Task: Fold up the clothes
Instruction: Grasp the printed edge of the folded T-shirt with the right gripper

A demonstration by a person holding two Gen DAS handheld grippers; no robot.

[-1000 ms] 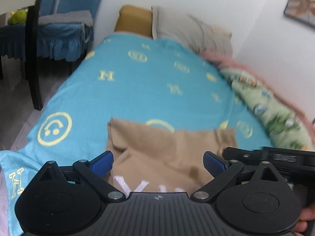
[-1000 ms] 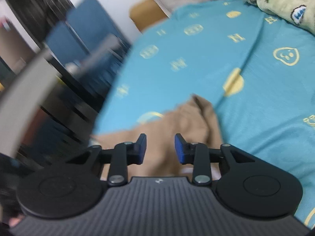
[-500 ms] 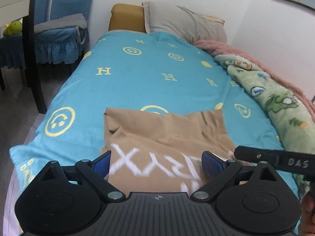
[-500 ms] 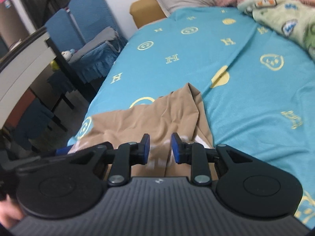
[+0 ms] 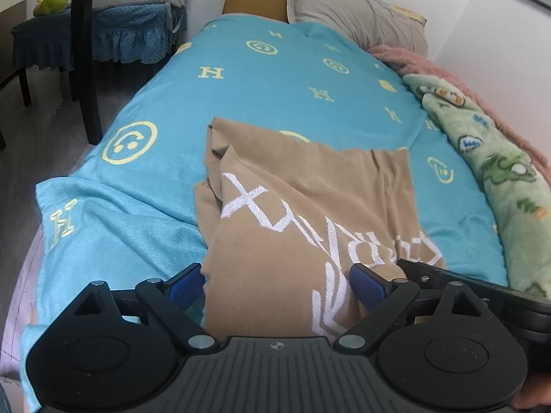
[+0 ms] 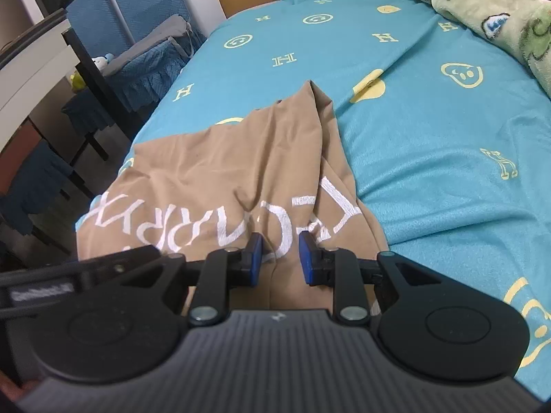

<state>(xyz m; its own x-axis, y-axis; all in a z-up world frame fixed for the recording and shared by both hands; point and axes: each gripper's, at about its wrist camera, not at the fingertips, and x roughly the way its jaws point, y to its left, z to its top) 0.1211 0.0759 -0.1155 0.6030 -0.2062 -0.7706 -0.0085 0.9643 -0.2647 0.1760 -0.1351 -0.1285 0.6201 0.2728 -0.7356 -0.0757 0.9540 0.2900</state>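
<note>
A tan garment [image 5: 303, 206] with white lettering lies partly folded on the near end of the bed's blue cover [image 5: 275, 79]. It also shows in the right wrist view [image 6: 224, 179]. My left gripper [image 5: 277, 284] is wide open over the garment's near edge, the cloth lying between its blue pads. My right gripper [image 6: 279, 258] has its jaws partly open just above the lettered part of the cloth, holding nothing. The right gripper's body shows at the lower right of the left wrist view [image 5: 482, 289].
A green patterned blanket [image 5: 499, 158] and a pink blanket [image 5: 413, 62] lie along the wall side. A grey pillow [image 5: 351, 10] is at the head. Blue-covered chairs [image 5: 131, 17] and a dark table leg [image 5: 86, 51] stand off the bed's left side.
Both grippers have drawn back toward the bed's near end, and more of the lettered front of the garment now lies spread out. The right jaws have opened a little.
</note>
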